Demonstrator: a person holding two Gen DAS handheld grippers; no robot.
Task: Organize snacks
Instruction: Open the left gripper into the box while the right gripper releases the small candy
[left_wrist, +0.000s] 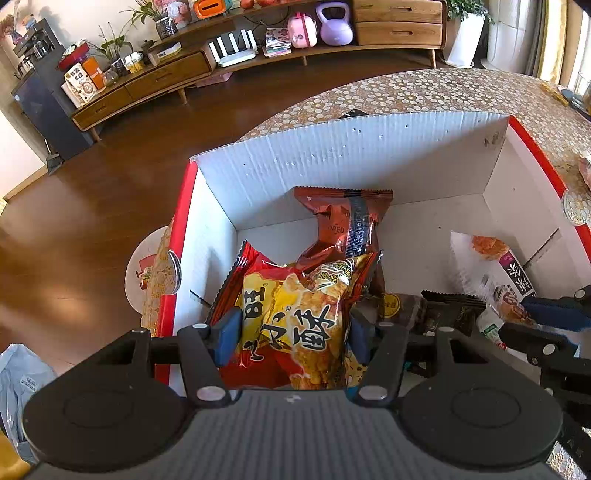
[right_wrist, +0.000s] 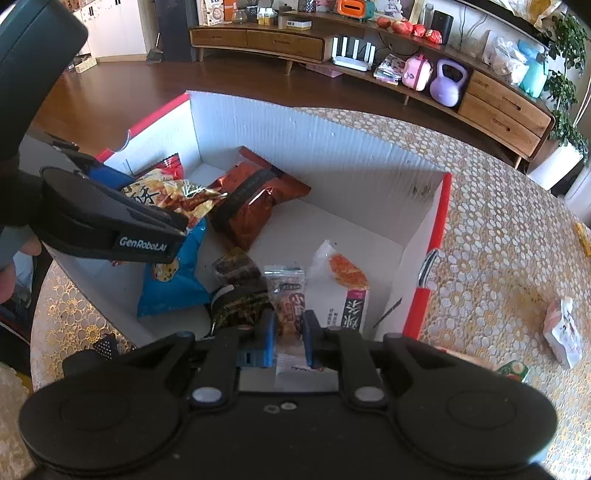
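Note:
My left gripper is shut on a yellow and red snack bag and holds it over the near left of a white cardboard box with red outer sides. The same bag and the left gripper show in the right wrist view. My right gripper is shut on a small clear snack packet over the box's near side. Inside the box lie a brown-red bag, a blue bag, a dark packet and a white packet.
The box stands on a table with a gold floral cloth. A small white and pink packet and a green-edged packet lie on the cloth to the right of the box. A wooden floor and a long wooden sideboard lie beyond.

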